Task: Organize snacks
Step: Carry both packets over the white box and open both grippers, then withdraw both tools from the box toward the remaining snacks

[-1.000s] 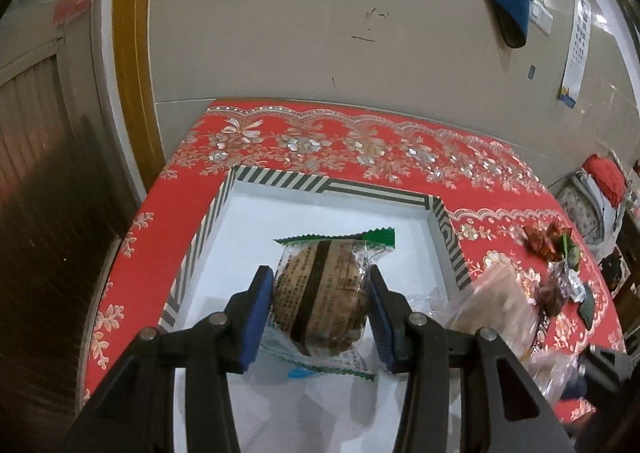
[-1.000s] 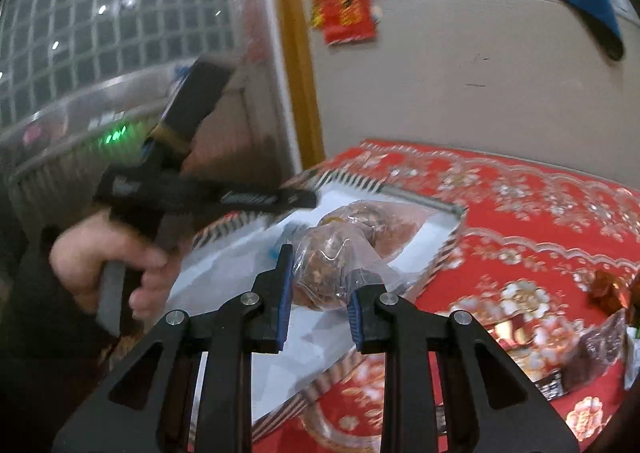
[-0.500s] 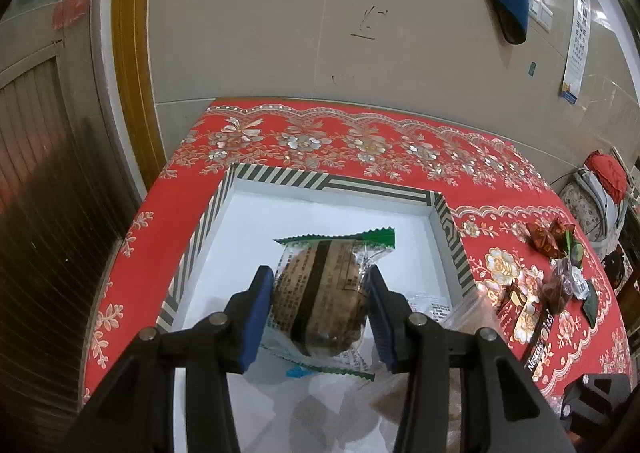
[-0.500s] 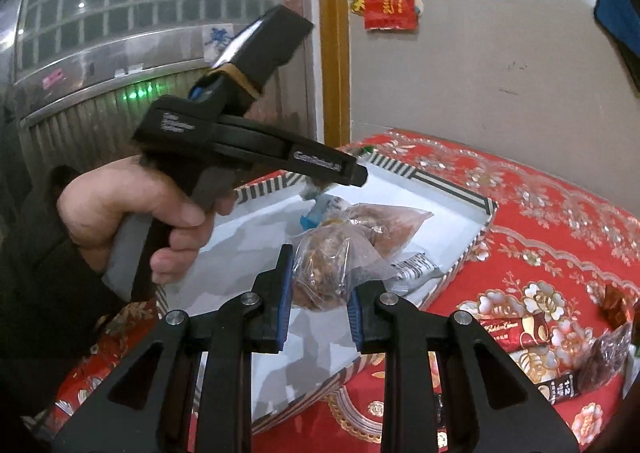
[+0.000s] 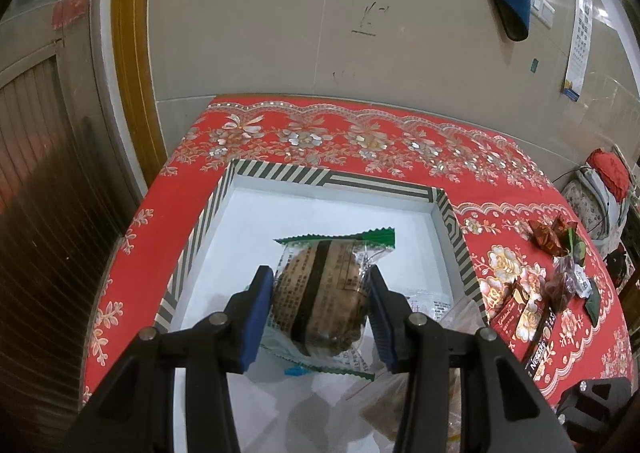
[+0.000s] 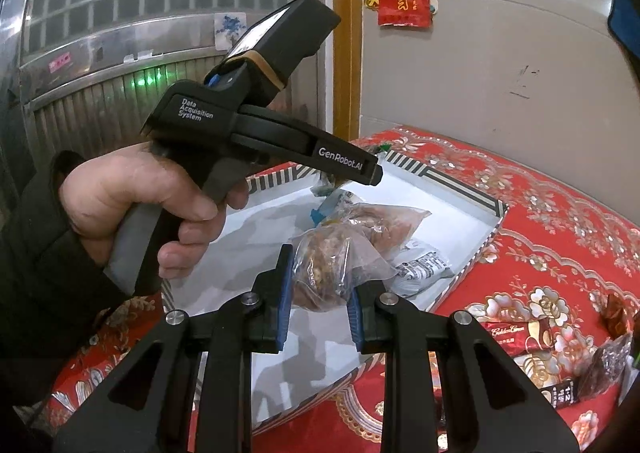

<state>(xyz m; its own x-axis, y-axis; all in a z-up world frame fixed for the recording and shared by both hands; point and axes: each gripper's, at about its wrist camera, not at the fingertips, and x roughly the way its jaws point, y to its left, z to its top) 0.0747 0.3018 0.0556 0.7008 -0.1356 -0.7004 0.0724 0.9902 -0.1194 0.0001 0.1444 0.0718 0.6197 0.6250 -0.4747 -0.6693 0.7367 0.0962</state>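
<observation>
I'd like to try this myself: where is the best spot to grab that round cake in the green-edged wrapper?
Across its round middle, as the left claw does: pads on opposite curved sides of the round cake, coming from the near side above the striped box. The flat crimped wrapper ends are thin and would probably slip.

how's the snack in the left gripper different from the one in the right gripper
The round cake in the left gripper is one flat disc in a clear wrapper with green zigzag ends and a dark printed band; the clear bag in the right gripper is plain, crumpled and holds lumpy brown pieces. The cake fills its pads' gap; the bag is pinched narrow. Both are brown, clear-wrapped, and held over the striped box.
</observation>
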